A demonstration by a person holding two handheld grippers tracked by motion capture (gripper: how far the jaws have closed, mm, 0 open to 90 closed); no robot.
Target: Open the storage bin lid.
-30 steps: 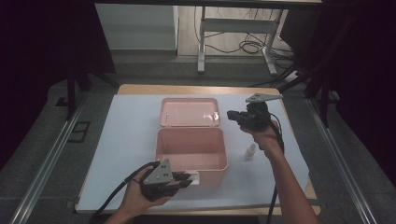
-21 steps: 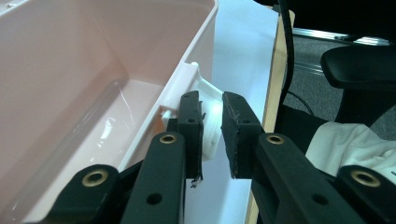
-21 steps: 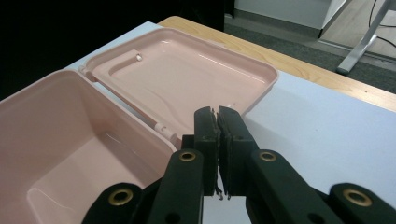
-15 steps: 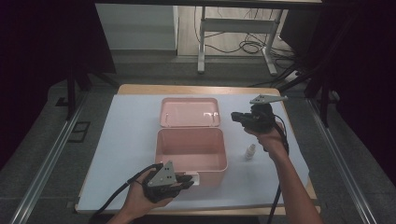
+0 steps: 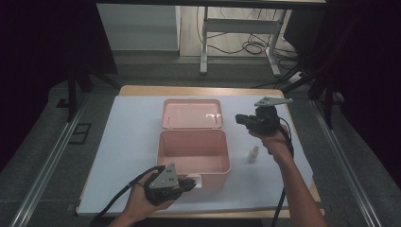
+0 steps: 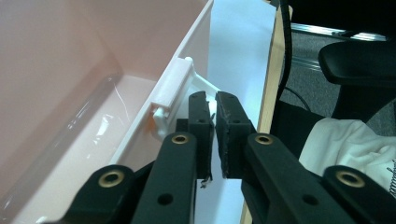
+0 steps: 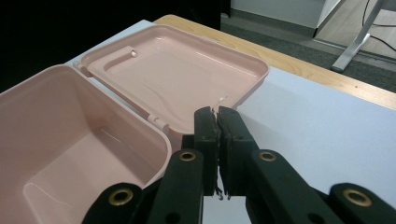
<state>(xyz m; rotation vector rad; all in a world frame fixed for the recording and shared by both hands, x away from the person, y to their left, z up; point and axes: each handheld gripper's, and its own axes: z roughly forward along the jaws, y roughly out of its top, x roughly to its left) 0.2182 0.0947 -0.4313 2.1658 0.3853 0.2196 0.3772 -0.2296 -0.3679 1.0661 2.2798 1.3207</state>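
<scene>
An open pink box (image 5: 163, 142) stands mid-table, its lid (image 5: 191, 113) laid back flat behind it. My left gripper (image 5: 193, 182) lies at the box's front wall, beside the white latch (image 5: 197, 178). In the left gripper view its jaws (image 6: 214, 105) have just been closing to a thin gap, and I make out nothing between them. The latch (image 6: 173, 91) sits just left of them. My right gripper (image 5: 239, 118) hovers shut and empty off the lid's right edge. Its own view (image 7: 217, 116) looks over the lid (image 7: 177, 65) and into the empty box (image 7: 46, 116).
A small white bottle (image 5: 254, 153) stands on the white table cover (image 5: 127, 142) right of the box, under my right wrist. The wooden table edge (image 5: 189, 90) runs behind the lid. A table frame and cables (image 5: 246, 47) are on the floor beyond.
The right gripper has drifted slightly toward the near side. The left hand and the box have stayed where they were.
</scene>
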